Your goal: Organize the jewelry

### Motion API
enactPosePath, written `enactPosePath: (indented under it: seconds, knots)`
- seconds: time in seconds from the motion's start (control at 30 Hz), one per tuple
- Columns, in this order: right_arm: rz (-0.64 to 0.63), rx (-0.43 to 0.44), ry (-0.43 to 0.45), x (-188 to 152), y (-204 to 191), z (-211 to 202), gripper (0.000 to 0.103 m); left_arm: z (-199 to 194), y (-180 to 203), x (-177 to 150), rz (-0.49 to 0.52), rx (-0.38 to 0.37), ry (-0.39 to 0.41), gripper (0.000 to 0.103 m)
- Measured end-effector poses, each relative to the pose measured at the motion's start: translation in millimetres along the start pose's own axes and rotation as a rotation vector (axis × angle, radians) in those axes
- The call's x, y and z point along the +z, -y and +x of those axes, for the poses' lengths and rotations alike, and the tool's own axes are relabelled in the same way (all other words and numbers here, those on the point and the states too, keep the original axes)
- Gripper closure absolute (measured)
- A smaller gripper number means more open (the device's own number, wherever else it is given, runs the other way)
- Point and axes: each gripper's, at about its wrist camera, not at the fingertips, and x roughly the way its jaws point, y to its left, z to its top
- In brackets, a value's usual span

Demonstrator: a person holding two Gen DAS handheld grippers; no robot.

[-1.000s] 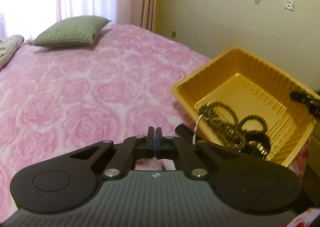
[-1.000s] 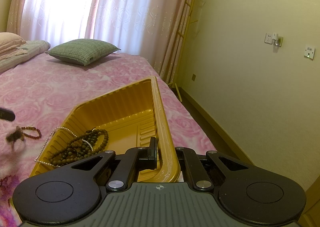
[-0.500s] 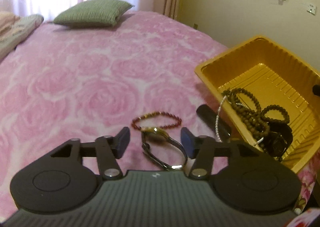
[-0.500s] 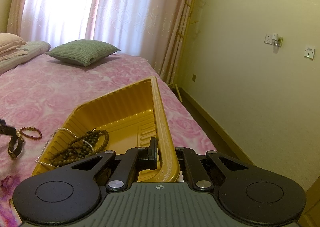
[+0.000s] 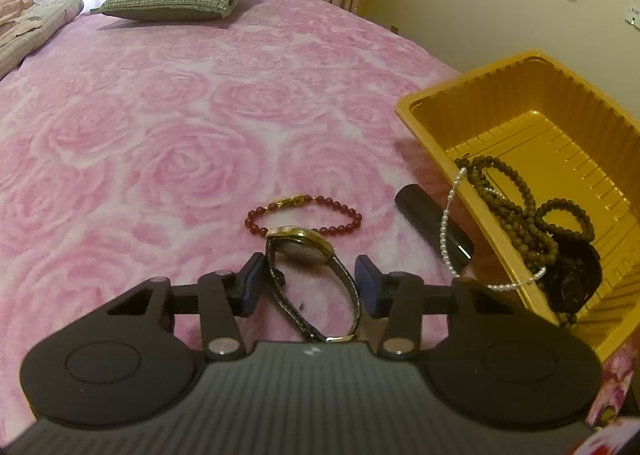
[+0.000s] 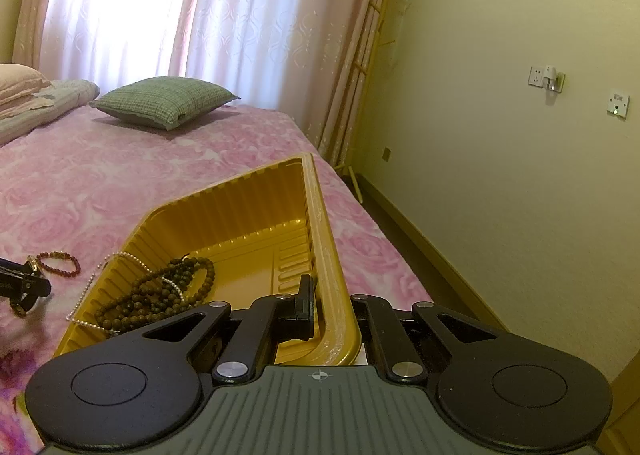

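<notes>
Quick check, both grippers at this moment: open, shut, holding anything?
Left gripper: jaws closing around the watch, pads not yet pressing it.
Right gripper: shut on the yellow tray rim.

Gold watch [image 5: 304, 251] on bed, beads [image 5: 516, 211] in tray [image 5: 516, 103]

No readable text, labels or numbers came through on my feeds. Only marks I saw: a small crosshair symbol on the right gripper [image 6: 327, 317] housing and a faint emblem on the left gripper [image 5: 310, 282] housing, unreadable.
</notes>
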Motion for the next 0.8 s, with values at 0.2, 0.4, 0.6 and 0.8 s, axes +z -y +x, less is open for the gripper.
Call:
enactPosePath:
  seconds: [0.2,0.4,0.6,0.8]
  knots:
    - [0.0,0.001,0.0,0,0,0,0.097,-13,-6,1,-0.018,0.003,0.02,0.061]
    - [0.0,0.001,0.003,1,-1,0,0.097,-29,0,13,-0.013,-0.018,0.062,0.061]
    - [0.0,0.002,0.005,1,-2,-1,0.097,-40,30,31,0.025,-0.105,0.099,0.061]
    - [0.002,0.003,0.002,2,-1,-1,0.097,-40,72,42,0.079,-0.203,0.098,0.061]
